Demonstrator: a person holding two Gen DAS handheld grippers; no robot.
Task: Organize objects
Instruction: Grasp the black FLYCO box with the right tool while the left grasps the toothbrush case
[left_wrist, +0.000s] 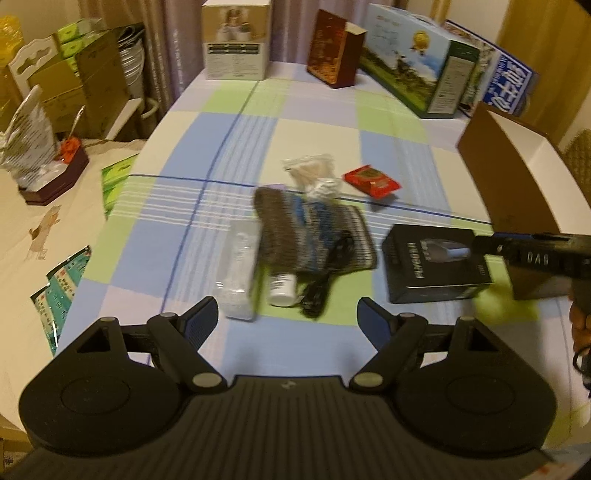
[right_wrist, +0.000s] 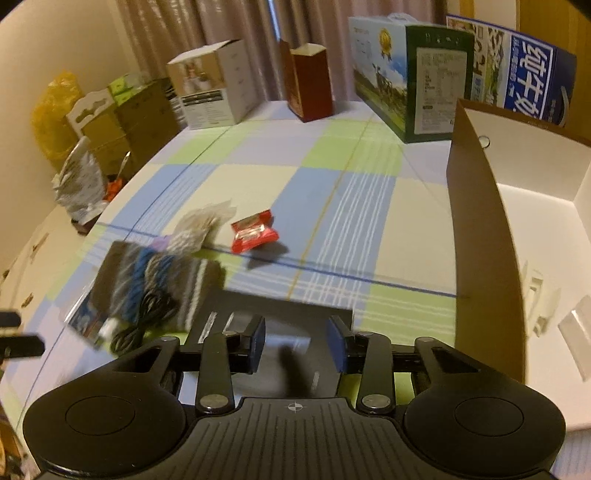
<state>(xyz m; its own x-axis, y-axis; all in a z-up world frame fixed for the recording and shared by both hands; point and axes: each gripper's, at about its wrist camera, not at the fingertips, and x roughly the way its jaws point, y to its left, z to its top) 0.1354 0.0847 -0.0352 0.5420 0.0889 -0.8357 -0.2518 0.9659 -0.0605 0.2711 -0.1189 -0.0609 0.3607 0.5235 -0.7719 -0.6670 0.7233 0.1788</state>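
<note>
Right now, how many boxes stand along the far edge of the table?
4: a white box at the far left, a dark red box beside it, a green box further right, and a blue box behind that one. More may be hidden.

The pile at the centre of the left wrist view is smeared: the knitted cloth (left_wrist: 314, 229) covers part of a black cable (left_wrist: 321, 284) and the top of a small white bottle (left_wrist: 282, 288), whose label can't be read. At lower centre of the right wrist view, the black box (right_wrist: 288, 343) is blurred. The cardboard box (right_wrist: 480, 221) runs off the right edge.
</note>
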